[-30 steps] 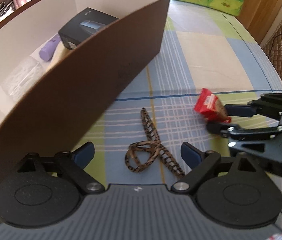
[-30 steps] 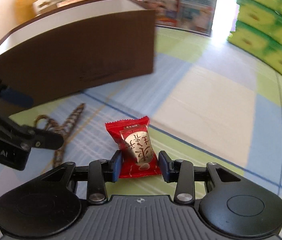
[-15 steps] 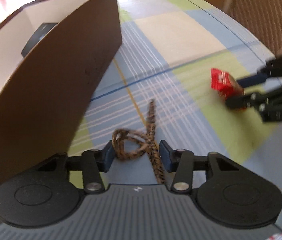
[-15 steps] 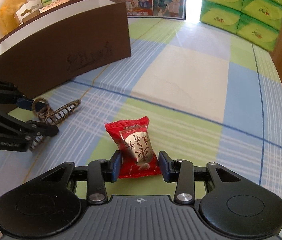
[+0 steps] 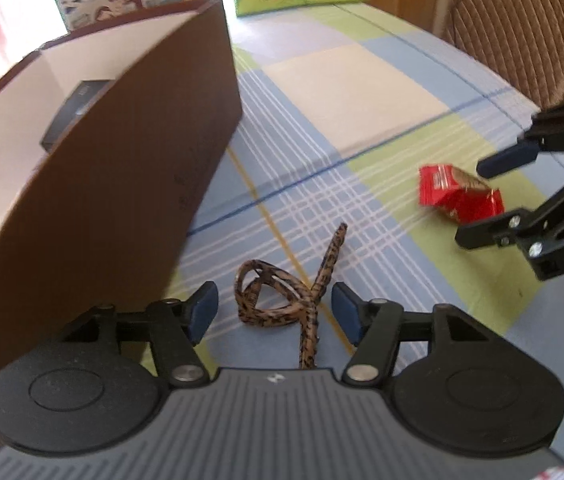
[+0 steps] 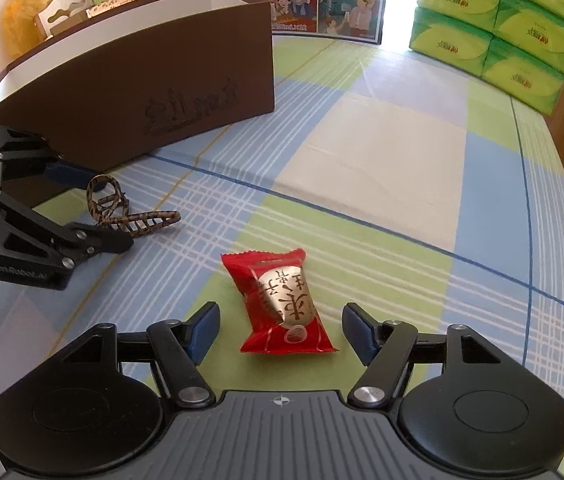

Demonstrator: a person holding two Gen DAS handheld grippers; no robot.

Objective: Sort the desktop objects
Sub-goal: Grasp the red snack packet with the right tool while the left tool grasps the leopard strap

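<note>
The checked-cloth table (image 6: 362,168) carried a brown cardboard box (image 6: 129,92). Both tongs stood wide open, gripping nothing: the left tongs (image 5: 273,312) flanked a leopard-patterned looped cord (image 5: 282,300), the right tongs (image 6: 279,330) a red foil snack packet (image 6: 282,304).

Bright backlit daylight; fisheye warp; left blurred.

A red and gold snack packet (image 6: 282,304), a leopard-print cord (image 5: 294,292), a brown box (image 6: 133,84) with white inside, green tissue packs (image 6: 494,24), and a blue, green and cream plaid desk (image 6: 382,168).
</note>
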